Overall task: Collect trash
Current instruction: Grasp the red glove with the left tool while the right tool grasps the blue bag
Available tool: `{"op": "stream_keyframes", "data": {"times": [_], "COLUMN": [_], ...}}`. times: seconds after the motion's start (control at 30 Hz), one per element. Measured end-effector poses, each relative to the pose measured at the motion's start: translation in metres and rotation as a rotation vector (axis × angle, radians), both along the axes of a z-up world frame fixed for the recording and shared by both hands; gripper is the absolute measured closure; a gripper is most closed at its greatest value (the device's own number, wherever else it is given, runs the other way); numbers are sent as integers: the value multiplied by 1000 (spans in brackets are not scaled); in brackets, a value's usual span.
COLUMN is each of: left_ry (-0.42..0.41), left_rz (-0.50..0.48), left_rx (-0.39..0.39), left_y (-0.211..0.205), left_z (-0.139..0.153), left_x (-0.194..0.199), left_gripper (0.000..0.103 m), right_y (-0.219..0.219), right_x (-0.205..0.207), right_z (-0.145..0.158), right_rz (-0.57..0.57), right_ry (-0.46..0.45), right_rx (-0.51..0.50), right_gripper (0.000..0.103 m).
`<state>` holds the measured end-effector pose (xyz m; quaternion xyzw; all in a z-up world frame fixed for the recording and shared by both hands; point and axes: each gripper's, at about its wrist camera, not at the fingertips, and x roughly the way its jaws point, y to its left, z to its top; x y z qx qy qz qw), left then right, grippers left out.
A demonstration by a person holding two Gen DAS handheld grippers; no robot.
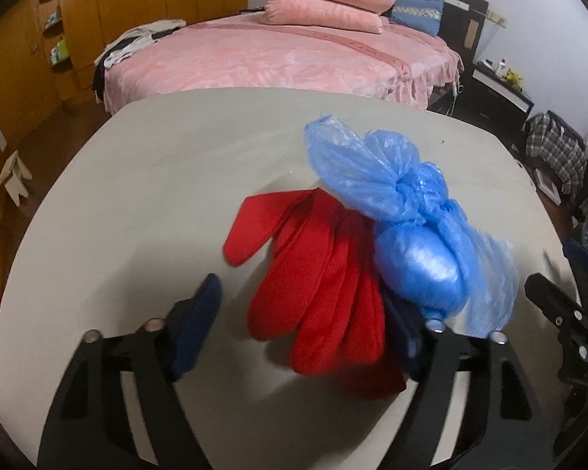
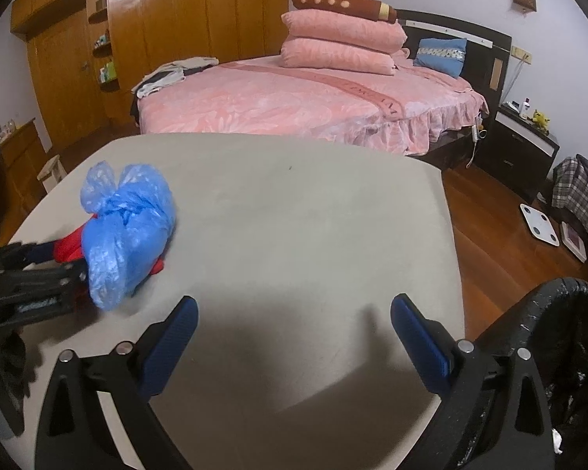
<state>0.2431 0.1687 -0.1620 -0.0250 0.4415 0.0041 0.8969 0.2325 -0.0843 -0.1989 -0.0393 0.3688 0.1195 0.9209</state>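
A knotted blue plastic bag point(image 1: 407, 231) lies on the grey table point(image 1: 156, 203), partly over a red cloth glove point(image 1: 317, 286). My left gripper point(image 1: 305, 333) is open around the glove; the bag rests against its right finger. In the right wrist view the bag point(image 2: 125, 227) and glove point(image 2: 68, 248) sit at the table's left, with the left gripper's fingers point(image 2: 39, 274) at them. My right gripper point(image 2: 294, 337) is open and empty over the bare table point(image 2: 313, 215), to the right of the bag. A black-lined trash bin point(image 2: 560, 337) stands at the table's right edge.
A pink bed point(image 2: 294, 98) with stacked pillows stands beyond the table. Wooden wardrobes point(image 2: 176, 39) line the far wall. A white scale point(image 2: 539, 224) and a plaid garment point(image 2: 580, 196) lie on the wood floor at the right. A dark nightstand point(image 2: 525, 145) stands beside the bed.
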Motion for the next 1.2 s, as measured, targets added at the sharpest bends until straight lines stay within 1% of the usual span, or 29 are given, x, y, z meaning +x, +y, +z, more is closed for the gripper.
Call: {"op": "stream_keyframes", "data": {"times": [0.03, 0.07, 0.1, 0.2, 0.3, 0.47, 0.63, 0.7, 0.73, 0.8, 0.9, 1.03, 1.2], "left_ry": [-10, -16, -22, -46, -83, -119, -121, -120, -118, -110, -96, -80, -62], "left_rz": [-9, -17, -28, -38, -18, 47, 82, 102, 114, 153, 173, 191, 205], "left_rx": [-8, -18, -33, -59, -63, -50, -9, -5, -4, 23, 3, -17, -49], "left_y": [0, 0, -1, -1, 2, 23, 43, 54, 59, 68, 79, 89, 98], "left_z": [2, 3, 4, 5, 11, 23, 26, 26, 26, 26, 20, 12, 6], "left_x": [1, 2, 2, 0, -8, -27, -42, -47, -49, -55, -61, -62, -60], "left_gripper": [48, 66, 81, 88, 88, 88, 88, 88, 88, 88, 88, 88, 88], "right_y": [1, 2, 3, 5, 5, 17, 41, 52, 58, 68, 83, 106, 127], "right_x": [1, 1, 1, 0, -2, -3, -4, -6, -6, -6, -5, -2, 5], "right_z": [-1, -1, -2, -1, 1, 12, 19, 21, 21, 22, 22, 20, 9], "right_rz": [5, 10, 16, 33, 38, 51, 111, 140, 154, 178, 217, 251, 263], "right_ry": [5, 8, 10, 9, 3, -10, -14, -19, -19, -15, -7, -9, 8], "right_rx": [-2, -3, -5, -5, 14, 78, 104, 101, 99, 103, 105, 75, 37], "right_gripper": [8, 8, 10, 14, 15, 15, 15, 15, 15, 15, 14, 13, 13]}}
